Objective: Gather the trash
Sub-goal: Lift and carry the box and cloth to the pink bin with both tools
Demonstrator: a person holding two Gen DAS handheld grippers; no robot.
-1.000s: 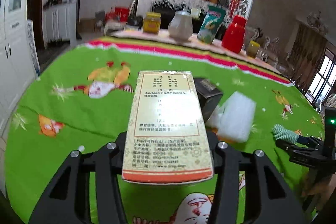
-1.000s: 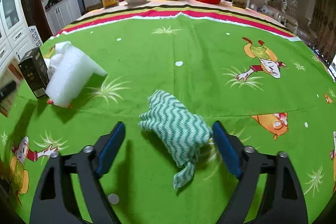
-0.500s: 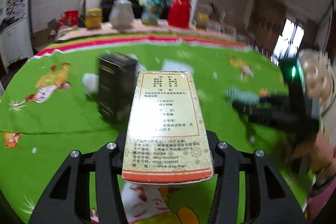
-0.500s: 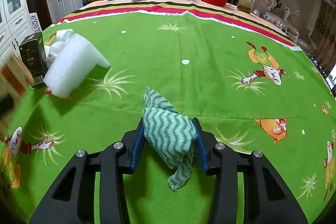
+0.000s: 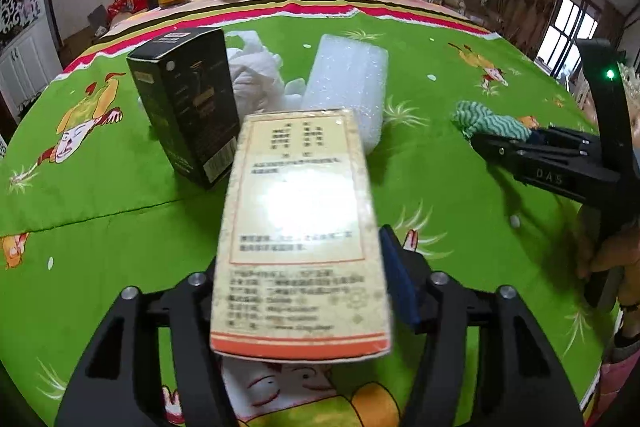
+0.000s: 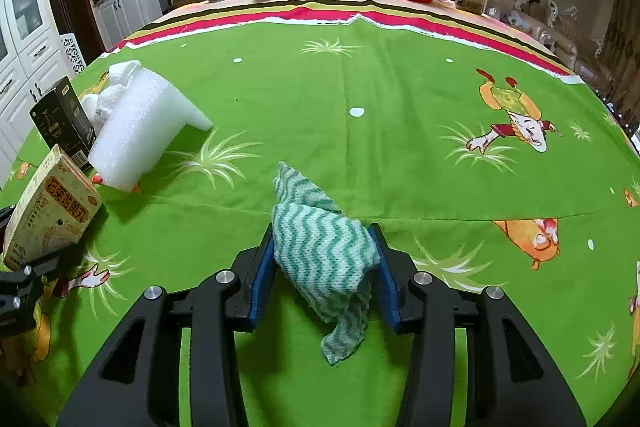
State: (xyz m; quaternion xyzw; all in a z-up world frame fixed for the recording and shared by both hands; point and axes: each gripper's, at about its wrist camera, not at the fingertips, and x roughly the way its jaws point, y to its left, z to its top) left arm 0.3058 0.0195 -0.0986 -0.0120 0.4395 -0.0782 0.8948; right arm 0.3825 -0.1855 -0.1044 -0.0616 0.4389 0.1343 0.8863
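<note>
1. Your left gripper [image 5: 304, 287] has just been opening; the yellow printed carton [image 5: 300, 227] lies tilted between its jaws, with the right pad [image 5: 398, 279] clear of it.
2. Your right gripper [image 6: 324, 263] pinches the green zigzag cloth [image 6: 320, 251] over the green tablecloth [image 6: 400, 87].
3. The black box [image 5: 188, 103] stands beside the white foam block [image 5: 348, 83].

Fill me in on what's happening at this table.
A person with two handheld grippers is gathering trash on the green tablecloth. The right gripper is clamped on a green-striped rag. The left gripper has just been opening around a yellow carton, a gap showing beside one blue pad. A black box, white foam and crumpled tissue lie close together nearby.
</note>
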